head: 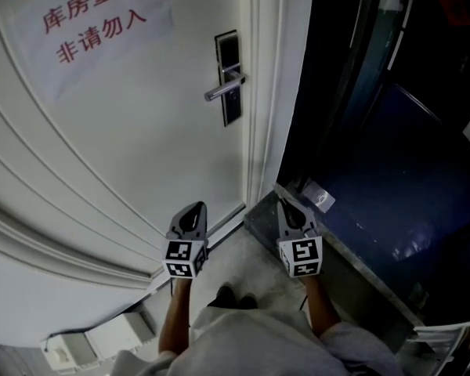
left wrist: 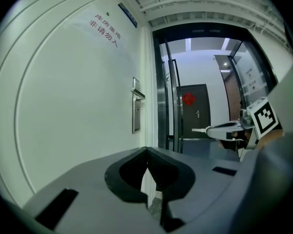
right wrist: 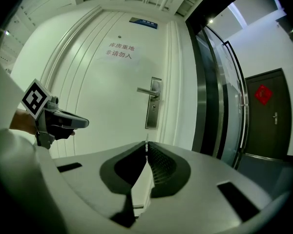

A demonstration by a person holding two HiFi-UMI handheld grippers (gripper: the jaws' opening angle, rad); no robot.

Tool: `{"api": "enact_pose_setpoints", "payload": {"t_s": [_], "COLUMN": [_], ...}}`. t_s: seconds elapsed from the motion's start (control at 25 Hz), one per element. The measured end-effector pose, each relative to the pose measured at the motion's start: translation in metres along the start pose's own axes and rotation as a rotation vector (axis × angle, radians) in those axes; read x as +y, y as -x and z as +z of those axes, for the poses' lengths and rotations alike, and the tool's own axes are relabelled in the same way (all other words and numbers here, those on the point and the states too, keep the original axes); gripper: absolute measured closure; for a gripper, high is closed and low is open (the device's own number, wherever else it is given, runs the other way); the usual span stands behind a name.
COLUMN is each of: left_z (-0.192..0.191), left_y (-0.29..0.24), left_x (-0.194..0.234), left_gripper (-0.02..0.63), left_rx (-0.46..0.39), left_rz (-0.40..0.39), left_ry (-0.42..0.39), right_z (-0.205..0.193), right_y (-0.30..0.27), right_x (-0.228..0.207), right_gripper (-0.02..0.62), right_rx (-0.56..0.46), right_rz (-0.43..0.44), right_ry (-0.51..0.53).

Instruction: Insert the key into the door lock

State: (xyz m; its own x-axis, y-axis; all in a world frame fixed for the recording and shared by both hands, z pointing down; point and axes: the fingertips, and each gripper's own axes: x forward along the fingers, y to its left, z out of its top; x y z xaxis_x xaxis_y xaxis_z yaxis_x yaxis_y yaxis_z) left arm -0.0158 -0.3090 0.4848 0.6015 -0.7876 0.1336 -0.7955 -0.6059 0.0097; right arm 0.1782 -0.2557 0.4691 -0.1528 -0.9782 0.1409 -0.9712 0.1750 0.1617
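Note:
The white door carries a dark lock plate with a silver lever handle. The lock plate also shows in the left gripper view and in the right gripper view. Both grippers stand level, well short of the door. My left gripper is shut with nothing in it. My right gripper is shut on a thin pale key that sticks out of its tip, edge-on in its own view. It points at the door frame, right of the lock.
A paper sign with red characters hangs on the door. Dark glass panels stand to the right behind a stone sill. Beyond them is a dark door with a red ornament. White boxes lie low at the left.

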Motion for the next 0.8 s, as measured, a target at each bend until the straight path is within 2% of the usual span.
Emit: {"api": "enact_pose_setpoints", "payload": {"t_s": [0.16,0.36,0.6,0.8], "left_z": [0.001,0.006,0.022,0.030], "left_y": [-0.030,-0.076,-0.116,-0.136], "left_x": [0.019,0.038,0.058,0.079], "left_gripper": [0.589,0.589,0.589,0.589], "left_rx": [-0.002,-0.008,-0.026,-0.043], "left_rz": [-0.016,-0.082,-0.158,-0.187], "left_ry": [0.002,0.006,-0.002,0.008], "right_z": [0.000,-0.002,0.016,0.030], "right_y": [-0.033,-0.077,-0.128,-0.159], "right_x": [-0.006,-0.016,-0.025,-0.026], "right_gripper": [0.566,0.566,0.566,0.566], "right_rx": [0.014,0.037,0.016,-0.004], "right_rz": [-0.010,-0.050,-0.106,-0.142], "right_ry": [-0.004,-0.007,-0.009,0.009]}}
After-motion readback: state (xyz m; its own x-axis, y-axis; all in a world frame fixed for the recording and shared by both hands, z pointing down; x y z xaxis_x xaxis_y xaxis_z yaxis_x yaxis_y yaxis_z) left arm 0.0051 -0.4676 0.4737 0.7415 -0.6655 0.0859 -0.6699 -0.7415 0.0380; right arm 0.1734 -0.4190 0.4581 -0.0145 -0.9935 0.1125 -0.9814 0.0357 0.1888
